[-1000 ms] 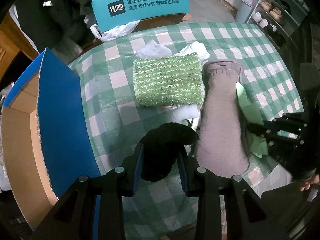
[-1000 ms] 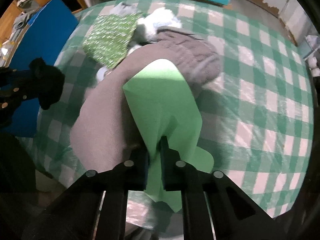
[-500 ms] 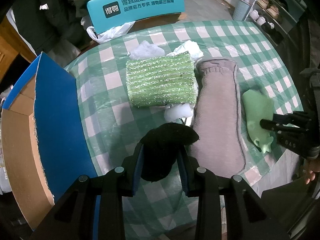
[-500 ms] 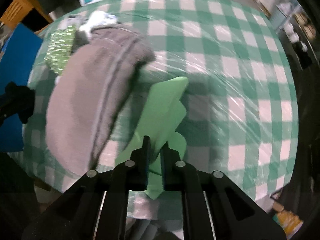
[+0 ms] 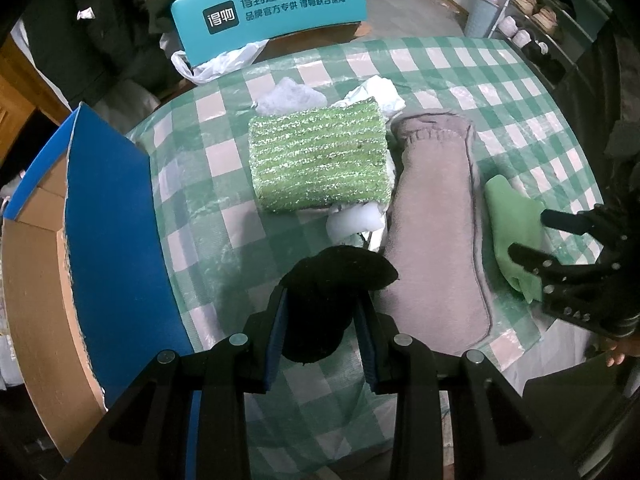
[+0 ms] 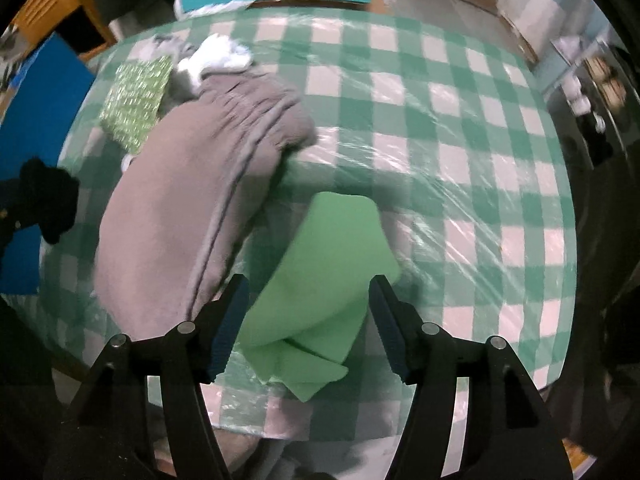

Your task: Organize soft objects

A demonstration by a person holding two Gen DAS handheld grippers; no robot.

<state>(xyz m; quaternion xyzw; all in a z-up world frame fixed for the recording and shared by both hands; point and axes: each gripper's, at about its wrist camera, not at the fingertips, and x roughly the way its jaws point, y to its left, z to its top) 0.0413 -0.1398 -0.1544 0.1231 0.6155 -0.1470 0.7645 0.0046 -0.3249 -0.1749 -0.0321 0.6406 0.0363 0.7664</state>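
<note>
- Light green cloth (image 6: 324, 280) lies folded on the bench (image 6: 460, 128) near its front edge, just right of the grey sock.
- Right hand-held gripper (image 6: 308, 320) straddles it from above; jaws opening, cloth between them but pads not pressing on it, so released.
- Long grey sock (image 5: 436, 220) lies flat, lengthwise, betw. green cloth and the sparkly green striped cloth (image 5: 320, 164); cuff end at the far side.
- White crumpled soft bits (image 5: 354, 222) poke out round the striped cloth's edges, touching it; exact items hard to tell.
- Black soft item (image 5: 328, 300), looks like a sock or glove, clamped in left hand-held gripper (image 5: 320, 328); pads squeeze its middle, top flops over the fingertips, held above the bench.
- Bench has green/white check cover under clear plastic film.
- Blue-lined cardboard box (image 5: 108, 240) stands open at the bench's left side.
- Teal chair back (image 5: 268, 4) w/ printed text behind the bench; white plastic bag (image 5: 216, 64) on the seat.
</note>
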